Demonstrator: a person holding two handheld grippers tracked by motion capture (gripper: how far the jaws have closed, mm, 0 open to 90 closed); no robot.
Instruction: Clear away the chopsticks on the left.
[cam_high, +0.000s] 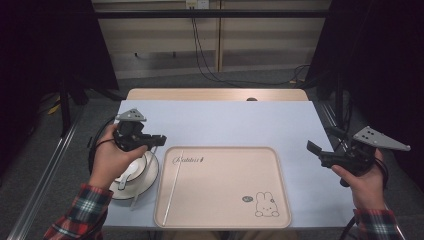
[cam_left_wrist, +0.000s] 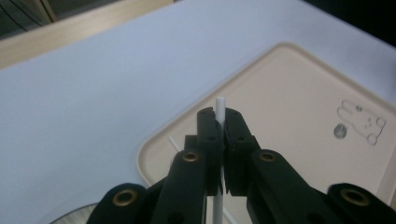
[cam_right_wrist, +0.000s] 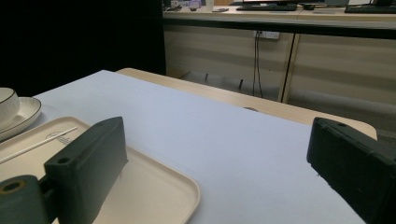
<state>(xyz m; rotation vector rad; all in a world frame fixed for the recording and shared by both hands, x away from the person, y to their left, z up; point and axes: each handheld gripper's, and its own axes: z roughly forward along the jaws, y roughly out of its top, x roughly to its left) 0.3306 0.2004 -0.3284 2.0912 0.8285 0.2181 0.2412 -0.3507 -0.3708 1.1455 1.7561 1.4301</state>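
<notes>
Plastic, matte and pale beige, makes up the tray (cam_high: 280, 172), a rounded rectangle with a low raised rim, a line-drawn rabbit (cam_high: 266, 205) printed near its front right corner and a small script mark by its back left corner. It lies at the front edge of the table (cam_high: 225, 120), whose top is a smooth, light blue-grey sheet. Beside the tray's left edge, at the table's front left corner, stands a glossy white bowl (cam_high: 131, 172) on a round saucer (cam_high: 145, 186) with a thin dark rim line.

The left gripper (cam_high: 159, 139), of black hard plastic with brass-coloured pivots, is clenched on a white stick (cam_left_wrist: 220, 108): thin, straight, round in section, with a blunt end that juts just past the jaw tips in the left gripper view. It hangs above the gap between the saucer and the tray's back left corner. A second white stick (cam_high: 174, 182), equally slender, lies flat in the tray along its left edge.

The right gripper (cam_high: 314, 150) is released, its blocky dark jaws spread wide over the table's right edge, nothing between them.
</notes>
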